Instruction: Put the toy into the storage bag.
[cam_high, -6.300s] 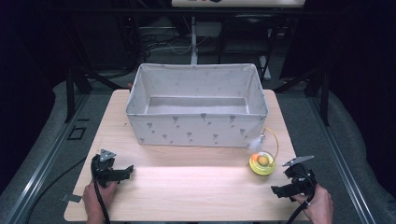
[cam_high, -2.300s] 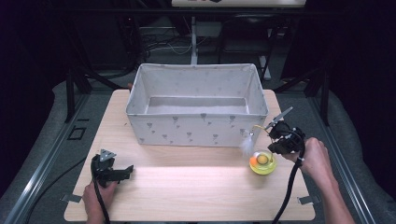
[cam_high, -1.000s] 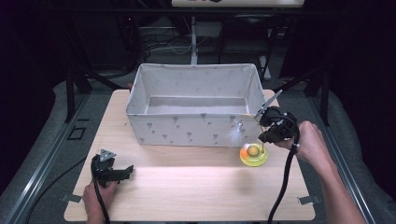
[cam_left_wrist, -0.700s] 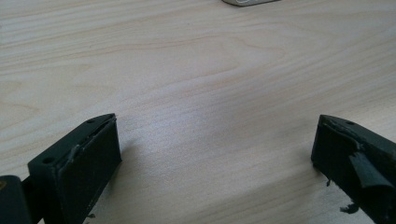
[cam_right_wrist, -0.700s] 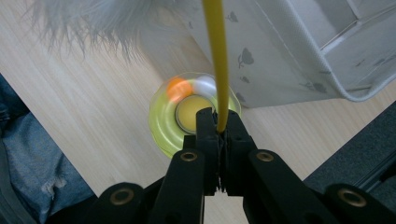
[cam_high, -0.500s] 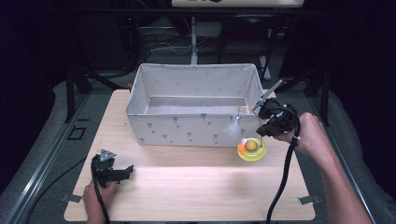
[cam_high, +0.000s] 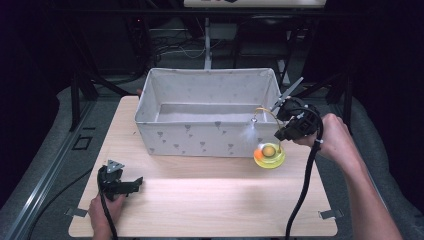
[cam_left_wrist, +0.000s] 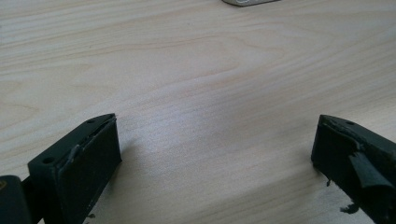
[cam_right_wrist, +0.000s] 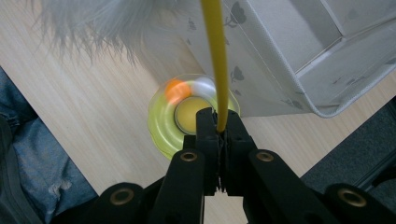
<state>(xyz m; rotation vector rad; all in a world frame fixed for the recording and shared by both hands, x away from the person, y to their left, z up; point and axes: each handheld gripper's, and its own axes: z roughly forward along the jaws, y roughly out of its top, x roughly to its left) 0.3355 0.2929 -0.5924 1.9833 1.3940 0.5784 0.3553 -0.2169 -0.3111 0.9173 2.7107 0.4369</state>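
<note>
Right gripper (cam_right_wrist: 218, 128) clenched on the thin yellow wand (cam_right_wrist: 214, 56) of a cat toy (cam_high: 269, 152), dangling off the desk (cam_high: 200, 190) beside the fabric bin (cam_high: 210, 95); probably light, springy, best pinched low on the wand; left gripper (cam_high: 120, 182) released, resting.

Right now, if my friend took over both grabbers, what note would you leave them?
Right gripper: shut on the yellow wand of the cat toy, which hangs lifted off the table beside the fabric bin's right front corner.
Cat toy: its yellow-green base dangles below the gripper; the grey feather tuft hangs at the wand's other end, against the bin's front wall.
Left gripper: open, nothing between its jaws, low over the table's near left.
Done: toy picked up.
Left: probably carry it over the rim and let go inside the bin.
</note>
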